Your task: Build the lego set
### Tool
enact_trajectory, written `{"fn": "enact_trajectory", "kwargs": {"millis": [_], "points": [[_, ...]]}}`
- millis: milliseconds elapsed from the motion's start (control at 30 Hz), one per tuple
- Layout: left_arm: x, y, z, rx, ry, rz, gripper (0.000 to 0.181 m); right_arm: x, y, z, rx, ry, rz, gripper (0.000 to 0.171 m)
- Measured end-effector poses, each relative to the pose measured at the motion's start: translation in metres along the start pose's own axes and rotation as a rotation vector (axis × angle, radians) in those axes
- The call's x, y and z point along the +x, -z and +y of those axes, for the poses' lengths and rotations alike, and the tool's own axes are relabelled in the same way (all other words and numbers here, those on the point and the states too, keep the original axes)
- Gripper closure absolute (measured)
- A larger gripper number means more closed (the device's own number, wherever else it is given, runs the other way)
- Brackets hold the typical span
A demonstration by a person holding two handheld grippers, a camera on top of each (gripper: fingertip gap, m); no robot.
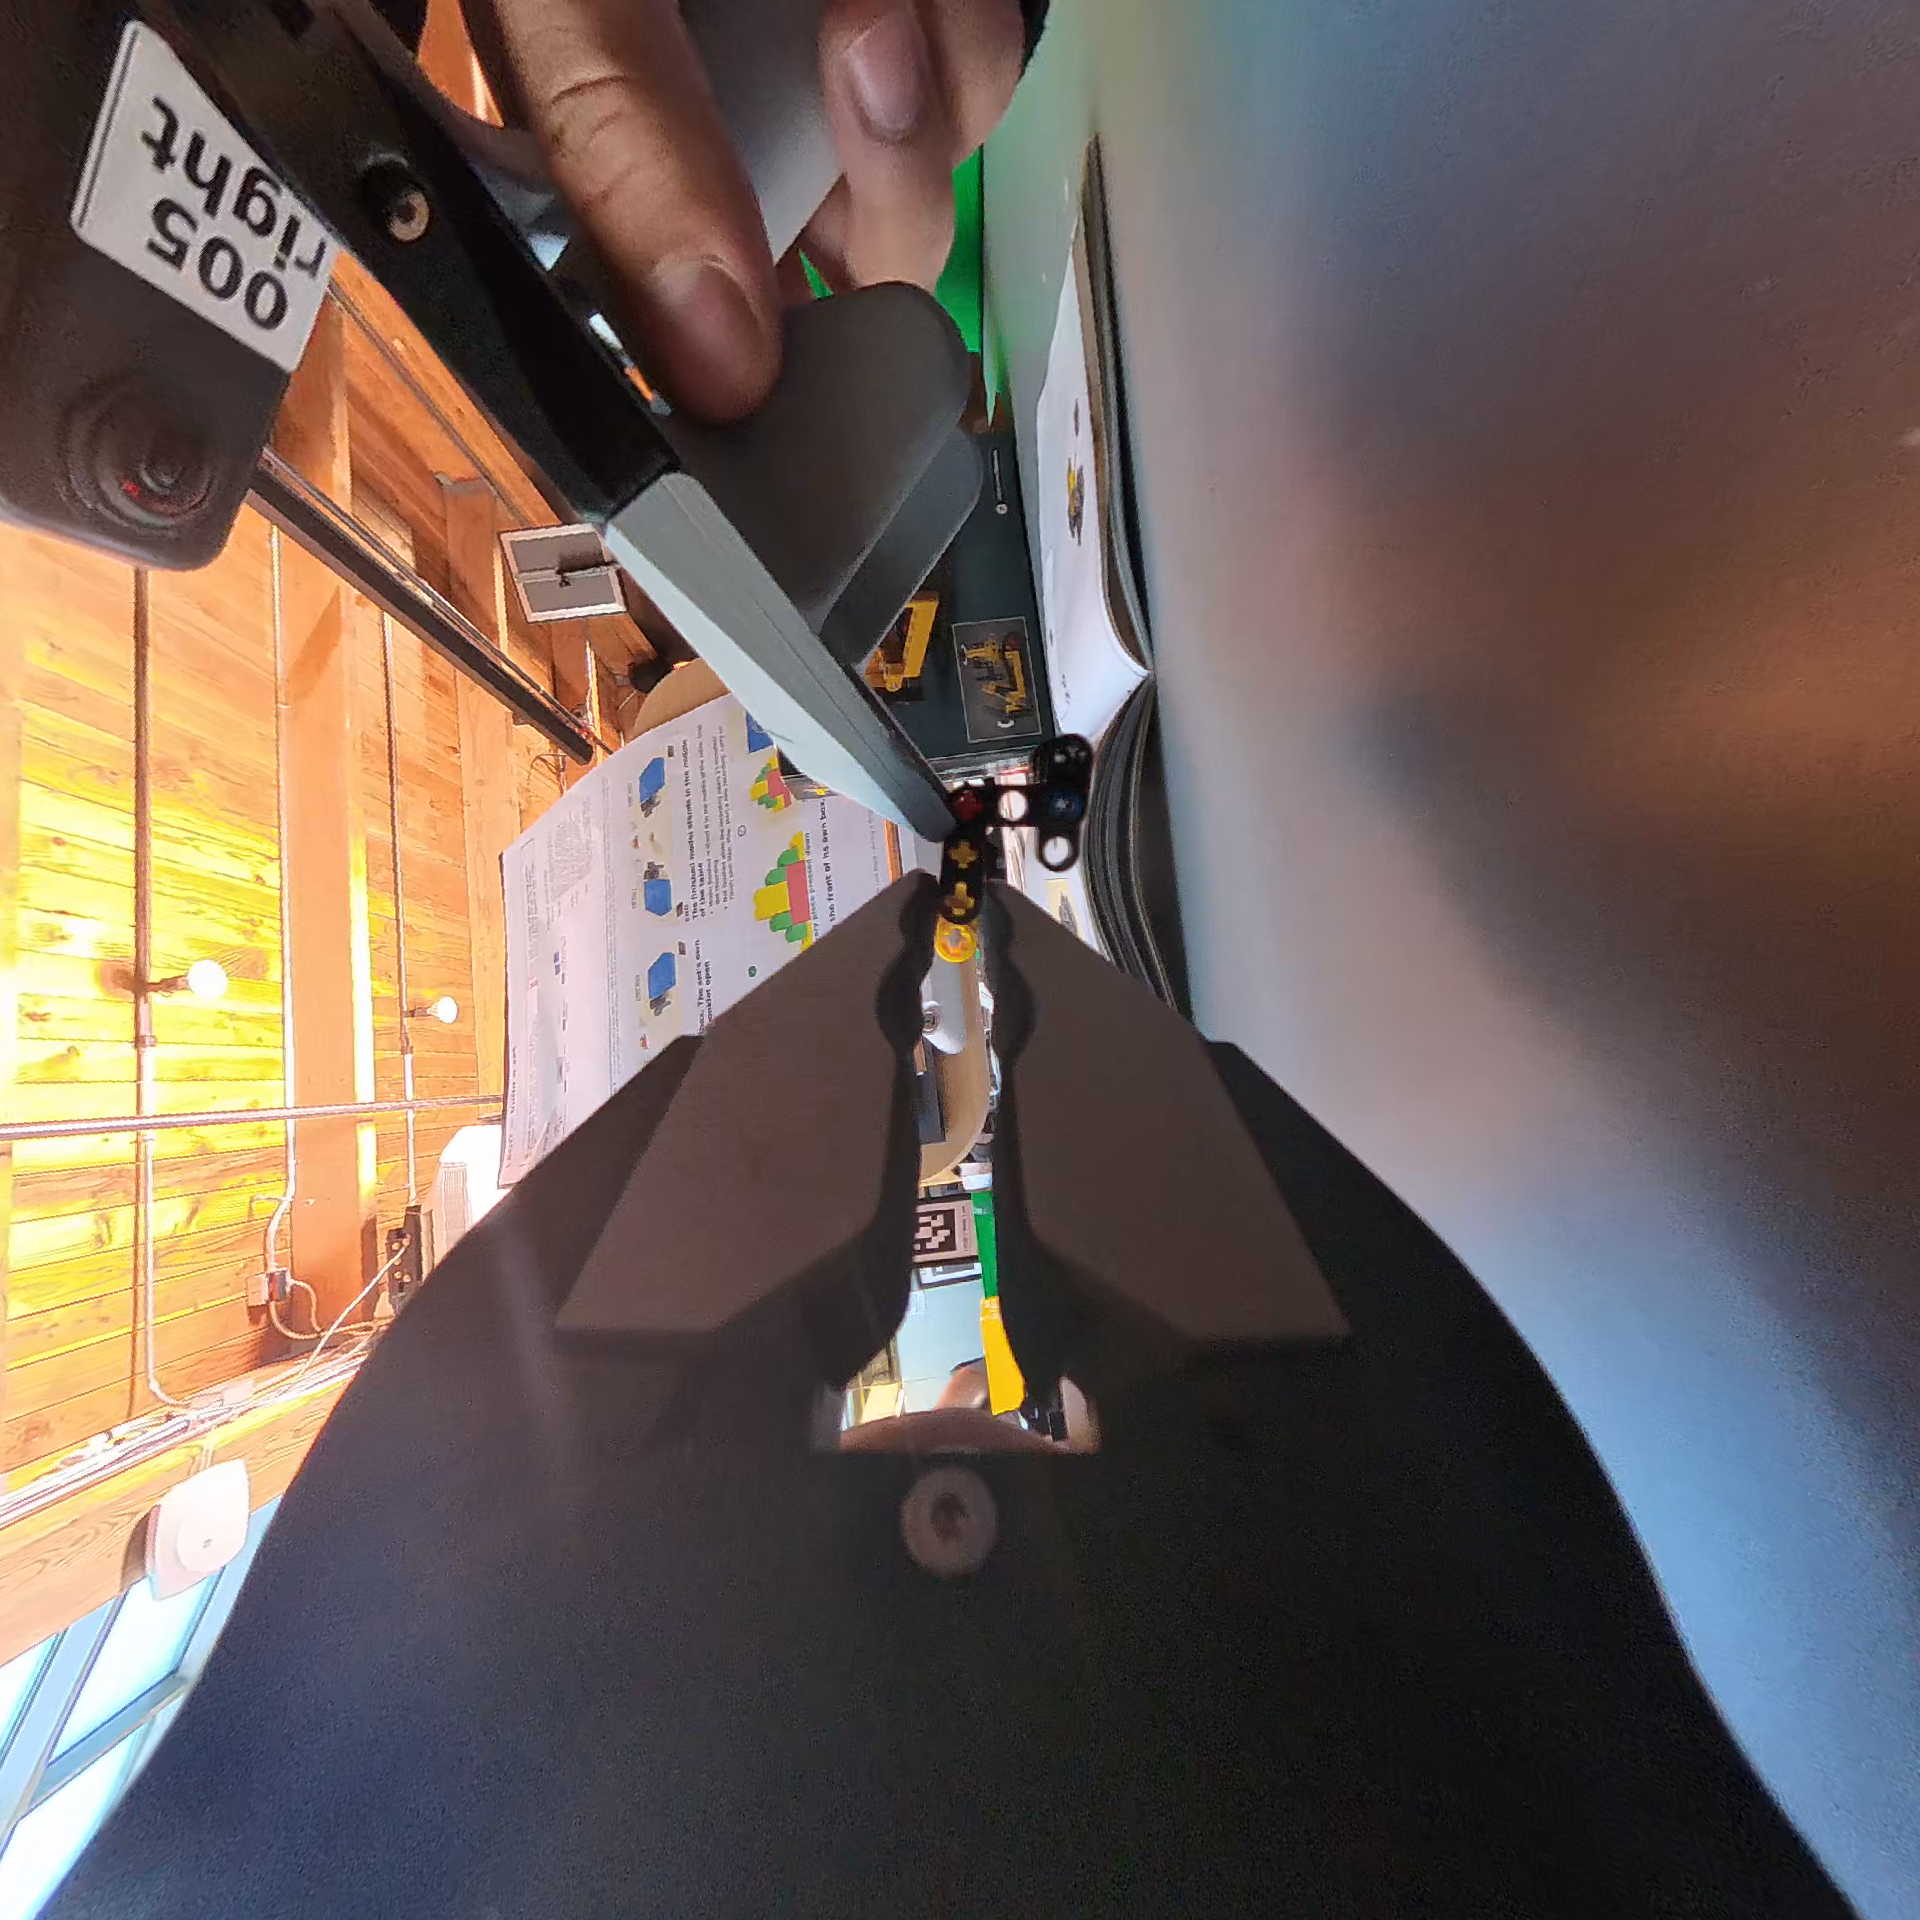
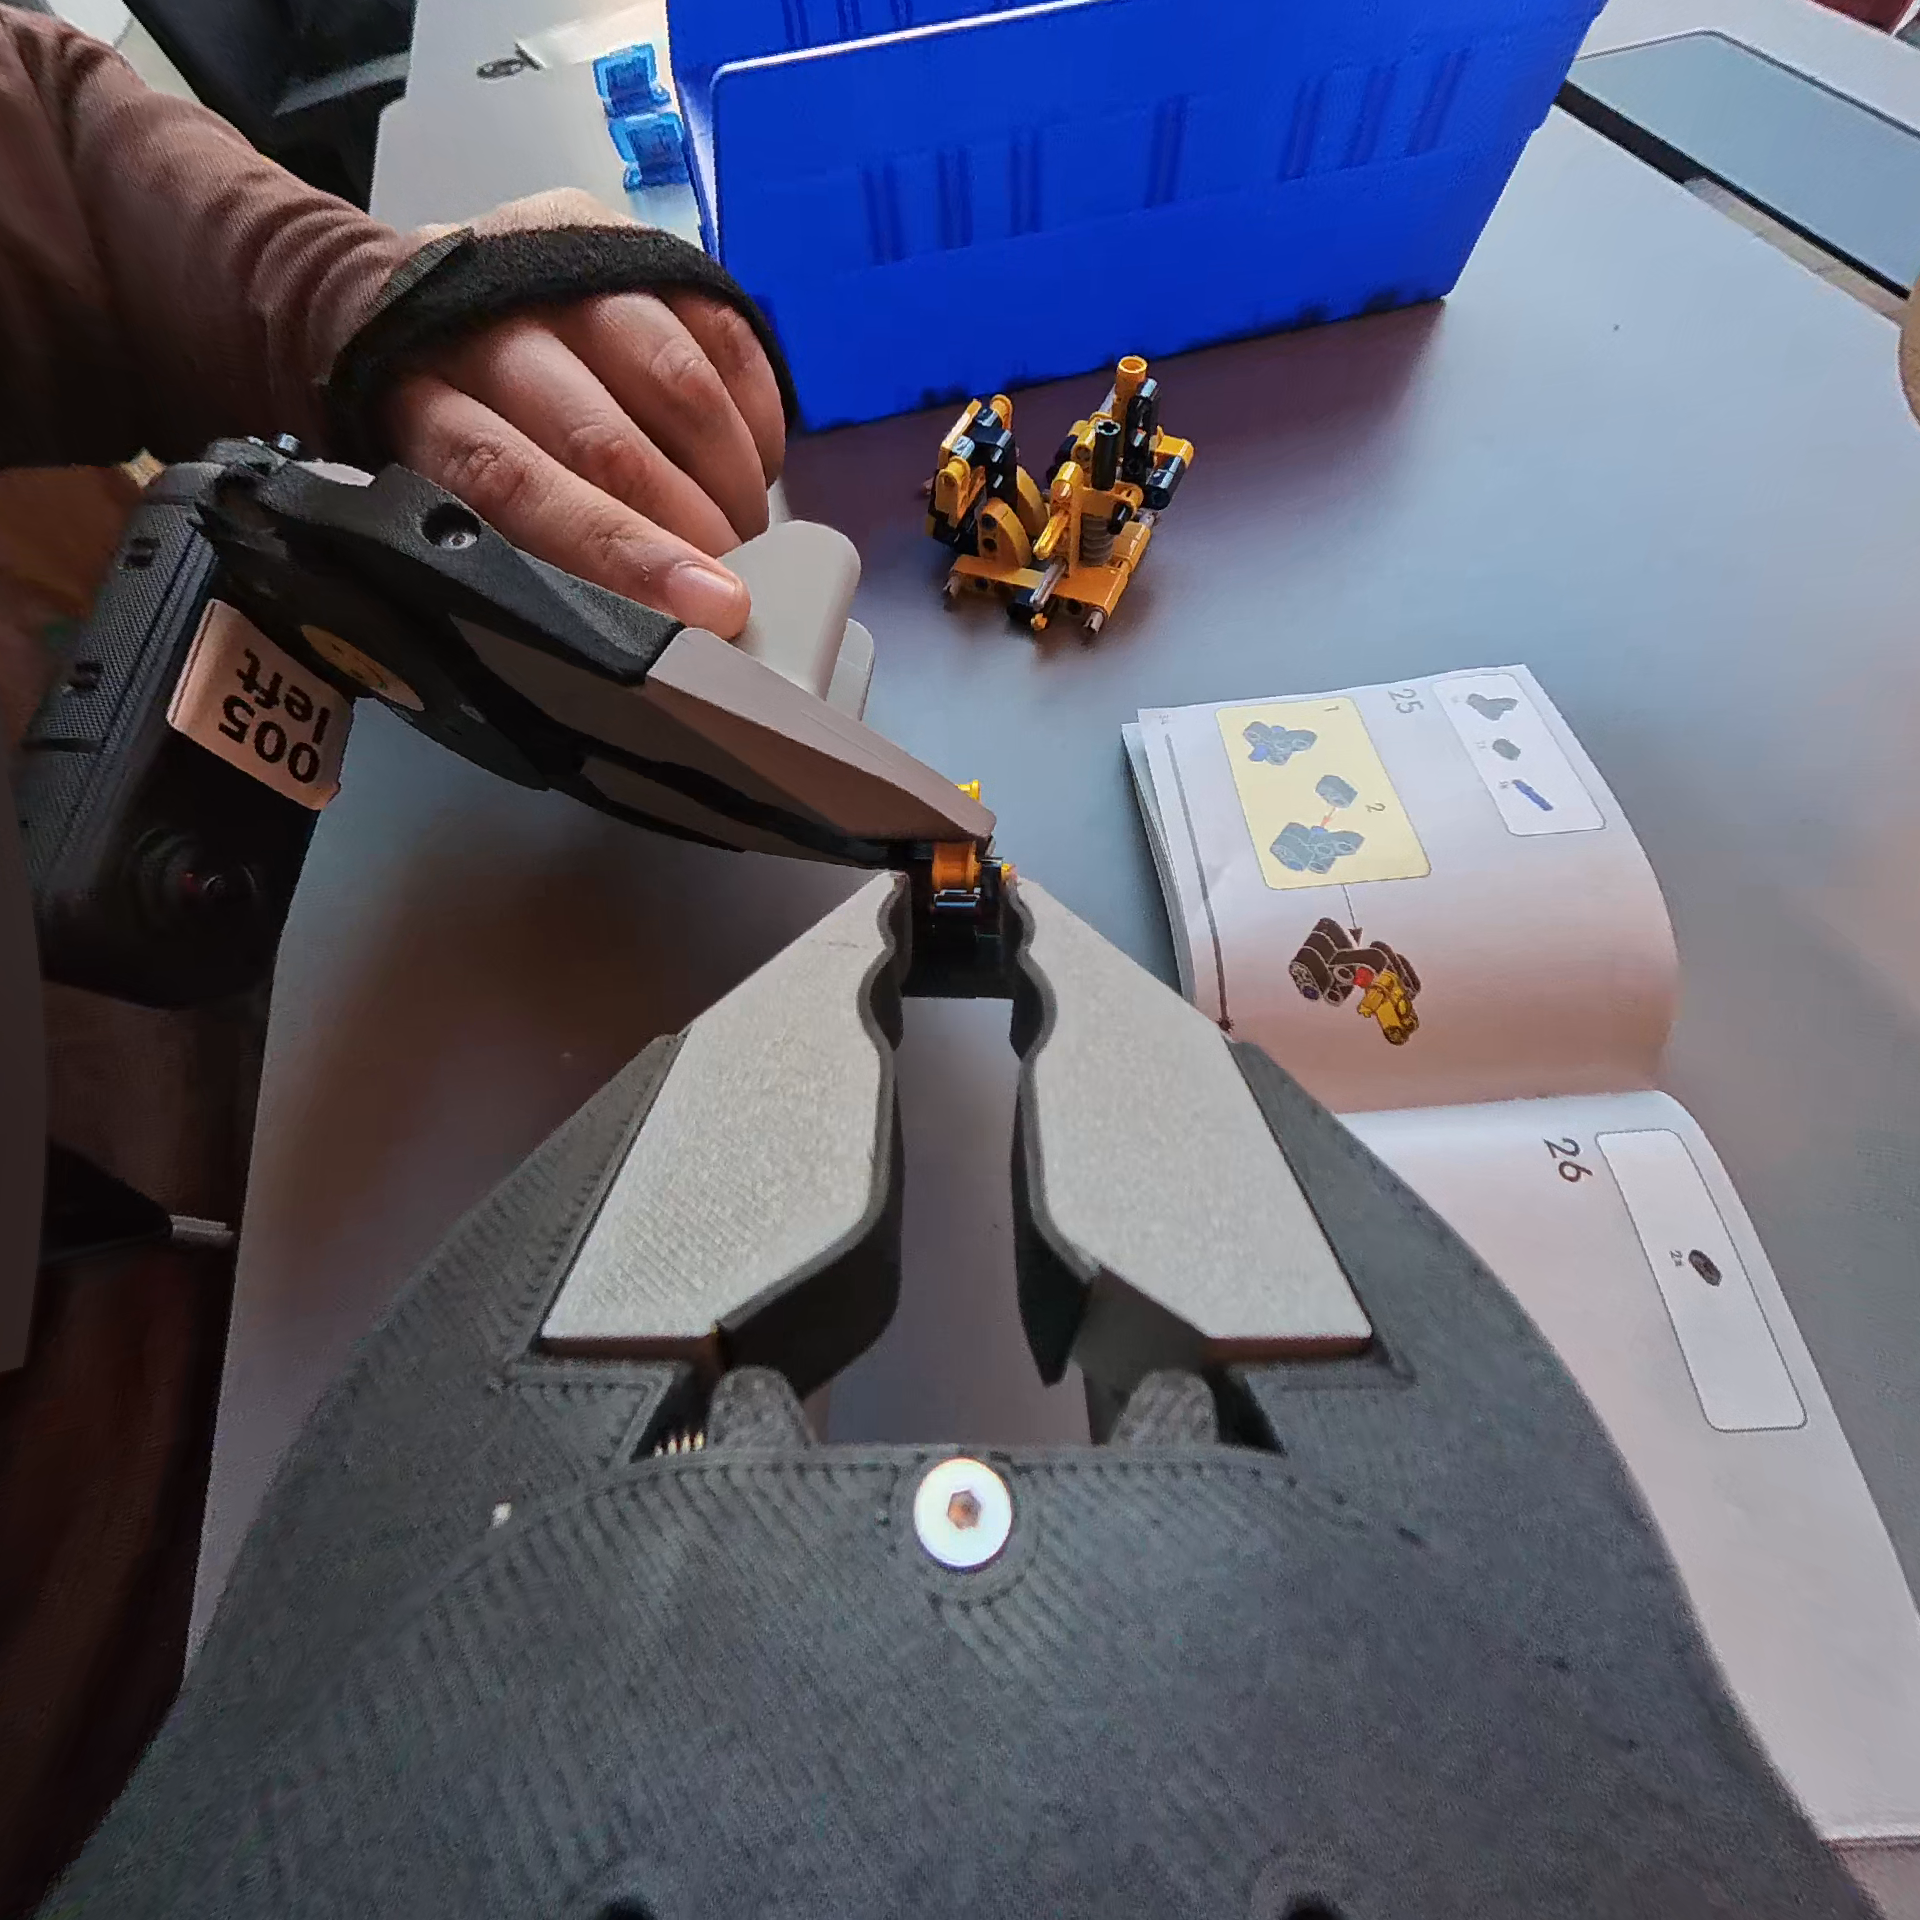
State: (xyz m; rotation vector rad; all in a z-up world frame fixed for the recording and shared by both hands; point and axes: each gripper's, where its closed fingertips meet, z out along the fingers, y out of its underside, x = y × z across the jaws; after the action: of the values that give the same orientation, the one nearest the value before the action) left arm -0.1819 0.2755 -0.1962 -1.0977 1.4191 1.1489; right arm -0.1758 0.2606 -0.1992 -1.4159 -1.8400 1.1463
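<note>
Right wrist view is showing both grippers' jaws clenching one small black-and-yellow plastic Lego sub-assembly between their tips above the tabletop — light, stiff, small, likely slippery — best pinched across flat sides.

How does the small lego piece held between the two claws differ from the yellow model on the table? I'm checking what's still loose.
The small lego piece is off the table, pinched by the right claw with the left claw closed on its yellow end; the yellow model stands free on the grey table by the blue bin. The piece is mostly black and small; the model is mostly yellow and bulkier. Both mix yellow and black parts.
</note>
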Motion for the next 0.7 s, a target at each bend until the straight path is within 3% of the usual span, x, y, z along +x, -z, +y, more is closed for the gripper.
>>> {"fn": "enact_trajectory", "kwargs": {"millis": [33, 700], "points": [[0.000, 0.000, 0.000, 0.000, -0.002, 0.000, 0.177, 0.000, 0.000, 0.000, -0.005, 0.002, -0.002, 0.158], [0.009, 0.010, -0.006, 0.035, -0.006, 0.032, 0.178, -0.008, -0.003, 0.011, -0.114, 0.210, 0.017, 0.162]]}}
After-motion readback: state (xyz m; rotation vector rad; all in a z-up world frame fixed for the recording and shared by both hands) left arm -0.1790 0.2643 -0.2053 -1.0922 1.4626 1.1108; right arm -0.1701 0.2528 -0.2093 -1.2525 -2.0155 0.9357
